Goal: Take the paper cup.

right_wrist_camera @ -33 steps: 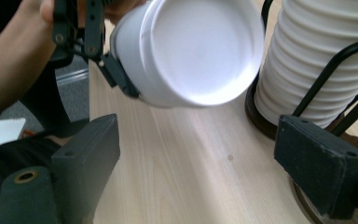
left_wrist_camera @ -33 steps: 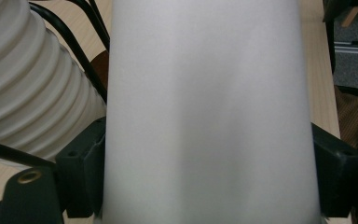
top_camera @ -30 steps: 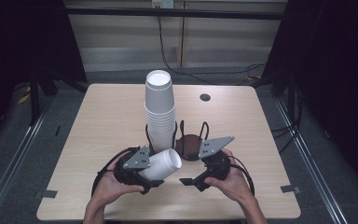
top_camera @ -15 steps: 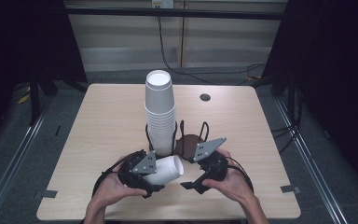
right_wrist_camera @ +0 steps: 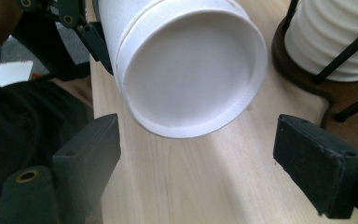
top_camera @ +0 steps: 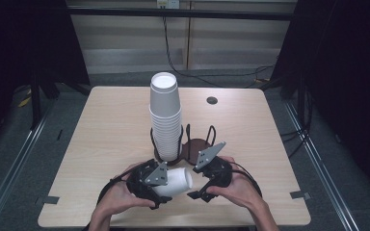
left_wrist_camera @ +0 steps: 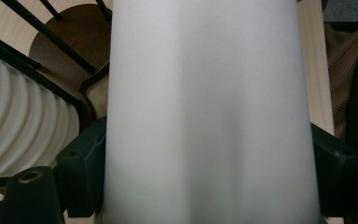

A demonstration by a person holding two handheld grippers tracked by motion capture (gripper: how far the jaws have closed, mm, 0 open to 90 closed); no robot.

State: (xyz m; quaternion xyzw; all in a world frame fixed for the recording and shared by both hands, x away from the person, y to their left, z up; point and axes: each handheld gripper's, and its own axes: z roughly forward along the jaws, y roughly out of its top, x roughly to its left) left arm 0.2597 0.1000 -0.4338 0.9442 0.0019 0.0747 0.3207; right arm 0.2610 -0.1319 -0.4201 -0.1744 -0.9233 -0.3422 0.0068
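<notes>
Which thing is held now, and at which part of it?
The left hand-held gripper holds a white cup by its side wall; the right hand-held gripper holds nothing.

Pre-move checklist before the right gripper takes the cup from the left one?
1. Left gripper shut on the white cup, fingers pressing both sides: ok.
2. Cup held sideways, its closed bottom facing the right gripper: ok.
3. Right gripper open wide enough for the cup bottom: ok, by eye.
4. Cup bottom already between the right fingers: not ok, it sits ahead of them, no contact.
5. Cup stack in the wire holder clear of both hands: ok, close behind but apart.
6. Whether the held cup is one cup or two nested: cannot tell.
</notes>
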